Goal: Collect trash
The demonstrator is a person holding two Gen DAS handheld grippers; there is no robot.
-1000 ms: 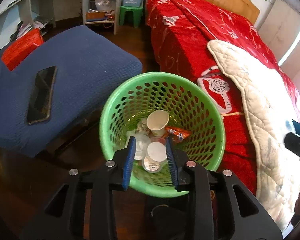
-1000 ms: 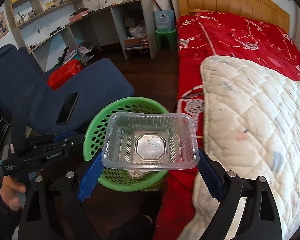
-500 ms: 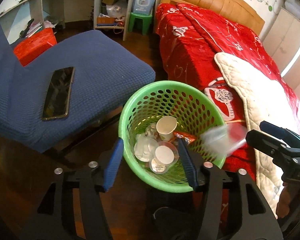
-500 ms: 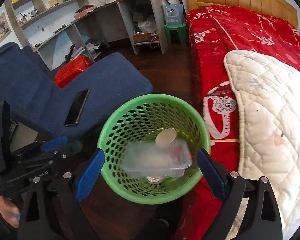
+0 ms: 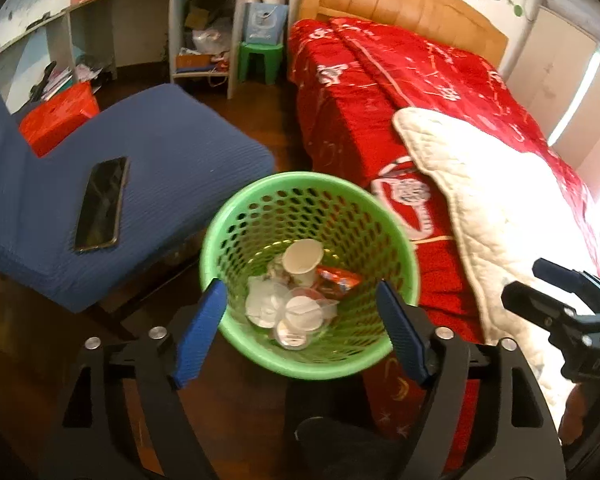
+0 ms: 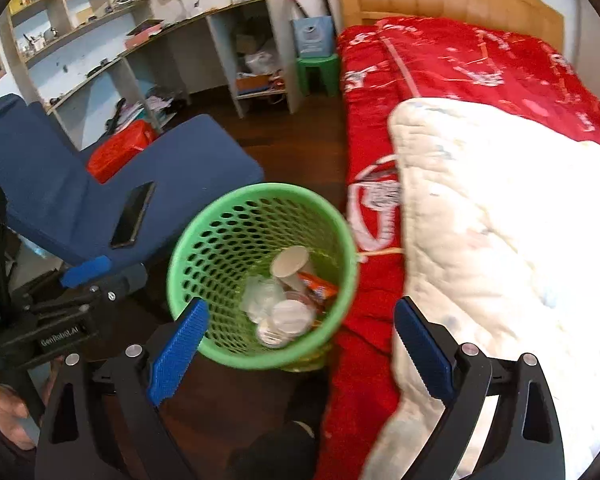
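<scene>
A green perforated basket stands on the dark wood floor between a blue chair and a bed; it also shows in the right wrist view. Inside lie a white paper cup, an orange wrapper, and clear plastic lids and containers. My left gripper is open and empty above the basket's near rim. My right gripper is open and empty, above and to the right of the basket. The right gripper also shows at the right edge of the left wrist view.
A blue padded chair with a black phone on it stands left of the basket. A bed with a red cover and a white quilt stands to the right. A desk, shelves, a red bag and a green stool stand behind.
My right gripper let go of the clear plastic tray, which dropped into the basket. My left gripper opened wide. Both grippers have pulled back a little from the basket.
</scene>
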